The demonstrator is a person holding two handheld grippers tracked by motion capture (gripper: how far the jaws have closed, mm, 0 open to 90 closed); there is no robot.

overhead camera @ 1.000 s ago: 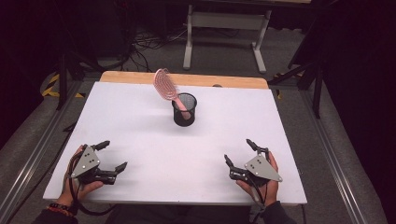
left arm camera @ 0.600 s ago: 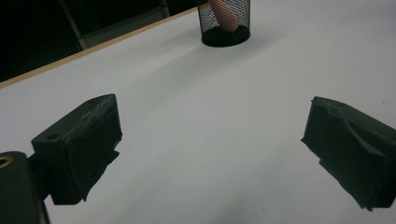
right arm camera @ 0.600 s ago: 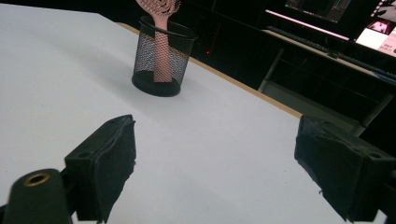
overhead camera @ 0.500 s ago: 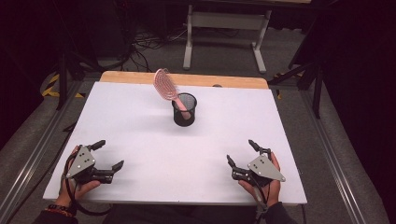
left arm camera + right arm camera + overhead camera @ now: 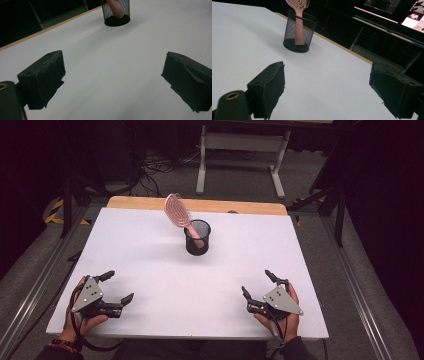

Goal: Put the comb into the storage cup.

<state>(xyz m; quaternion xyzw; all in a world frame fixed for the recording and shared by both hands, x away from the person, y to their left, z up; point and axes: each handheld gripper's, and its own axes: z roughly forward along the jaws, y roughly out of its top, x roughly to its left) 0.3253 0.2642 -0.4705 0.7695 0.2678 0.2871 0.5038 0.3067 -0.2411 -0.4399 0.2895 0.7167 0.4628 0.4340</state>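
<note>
White table [image 5: 150, 245]: rectangular top with a wooden strip along the far edge; bears every item below.

Left gripper [image 5: 117, 287]: held in a hand at the near left corner of the table, jaws spread wide, nothing between them, nothing touched. In the left gripper view the two black jaws stand far apart over bare white surface.

Right gripper [image 5: 259, 284]: held in a hand at the near right corner, jaws likewise spread wide and empty, above bare tabletop.

Black mesh cup [image 5: 197, 237]: upright, toward the far middle of the table, well apart from both grippers.

Pink hairbrush [image 5: 176, 211]: stands handle-down inside the mesh cup, head above the rim and tilted toward the far left.
</note>
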